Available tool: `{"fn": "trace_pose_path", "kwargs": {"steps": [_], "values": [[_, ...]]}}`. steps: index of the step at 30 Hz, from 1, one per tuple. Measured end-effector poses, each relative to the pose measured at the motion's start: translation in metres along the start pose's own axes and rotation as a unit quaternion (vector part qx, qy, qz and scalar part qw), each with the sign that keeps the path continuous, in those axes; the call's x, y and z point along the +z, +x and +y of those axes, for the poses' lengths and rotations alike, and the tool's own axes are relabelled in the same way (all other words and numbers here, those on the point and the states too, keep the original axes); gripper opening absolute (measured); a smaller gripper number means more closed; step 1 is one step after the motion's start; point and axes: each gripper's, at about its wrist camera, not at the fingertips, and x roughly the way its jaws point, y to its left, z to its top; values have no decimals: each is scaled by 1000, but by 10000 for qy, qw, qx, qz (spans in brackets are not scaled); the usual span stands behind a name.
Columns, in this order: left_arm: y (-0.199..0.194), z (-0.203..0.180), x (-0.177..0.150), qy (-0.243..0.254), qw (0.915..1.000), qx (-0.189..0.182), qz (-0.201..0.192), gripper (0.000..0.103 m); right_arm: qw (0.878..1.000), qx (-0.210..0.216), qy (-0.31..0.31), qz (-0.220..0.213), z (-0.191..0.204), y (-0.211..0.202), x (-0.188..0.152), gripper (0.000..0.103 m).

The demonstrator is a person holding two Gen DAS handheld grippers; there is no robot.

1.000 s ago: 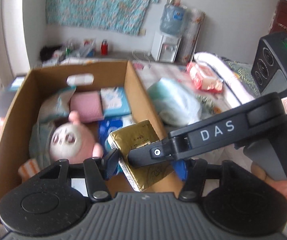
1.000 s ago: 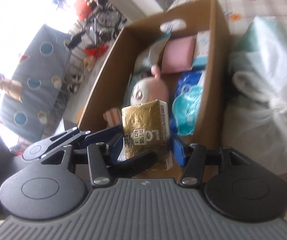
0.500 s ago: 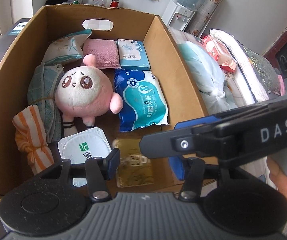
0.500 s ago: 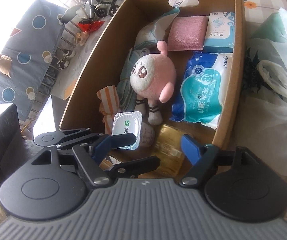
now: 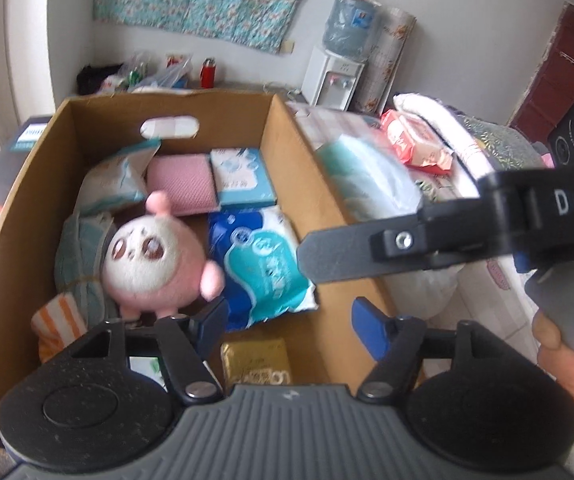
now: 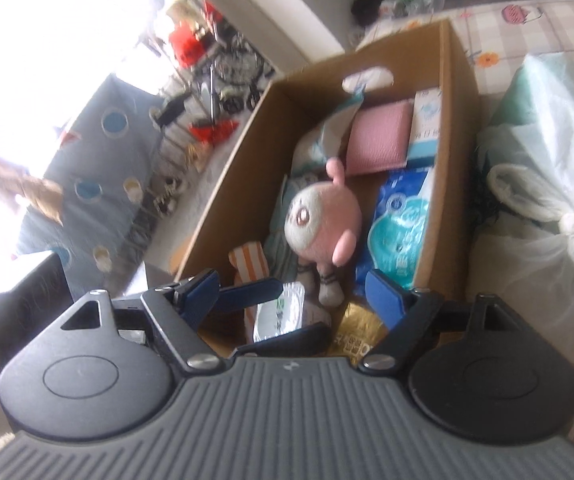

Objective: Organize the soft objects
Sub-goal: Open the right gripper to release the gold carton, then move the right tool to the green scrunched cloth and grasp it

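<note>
The gold foil pack (image 5: 257, 360) (image 6: 359, 328) lies loose on the floor of the cardboard box (image 5: 287, 152) (image 6: 227, 184), at its near end. My left gripper (image 5: 289, 322) hovers just above it, jaws opening, with nothing between them. My right gripper (image 6: 293, 292) reaches in from the right, its jaws also opening and empty; one black finger (image 5: 347, 256) crosses the left wrist view. Deeper in the box lie a pink plush (image 5: 151, 264) (image 6: 319, 220), a blue wipes pack (image 5: 263, 268) (image 6: 399, 220), a pink cloth (image 5: 179, 188) and a striped towel (image 5: 59, 320).
A white tub (image 6: 279, 316) sits beside the gold pack. Right of the box lies a teal bundle in a clear bag (image 5: 367, 176) (image 6: 547, 160), with a red pack (image 5: 415, 140) behind it. A person's hand (image 5: 567, 356) holds the right gripper. A water dispenser (image 5: 335, 80) stands at the wall.
A second ago both grippers held the gold pack above the box. It now lies on the box floor, both jaws have let go and widened, and the grippers have drawn back.
</note>
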Motion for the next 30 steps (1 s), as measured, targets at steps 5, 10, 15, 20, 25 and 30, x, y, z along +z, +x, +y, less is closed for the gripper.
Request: {"fn": "trace_pose_path", "kwargs": {"steps": [5, 10, 15, 20, 25, 30], "values": [[-1, -33, 15, 497, 9979, -104, -396, 79, 9984, -135, 171, -515, -18, -32, 8, 81], [11, -69, 32, 931, 9941, -205, -518, 81, 9932, -392, 340, -1038, -43, -70, 12, 81], [37, -103, 51, 1115, 9917, -281, -567, 81, 9855, -658, 484, -1489, -73, -105, 15, 81], [69, -138, 70, 1480, 9867, -203, -639, 81, 9772, -939, 701, -1770, -110, -129, 21, 81], [107, -170, 87, 1884, 9800, -283, -567, 81, 9684, -1342, 887, -1908, -156, -144, 34, 81], [152, -196, 105, 2289, 9721, -401, -331, 80, 9604, -1740, 1075, -1891, -206, -147, 48, 81]]}}
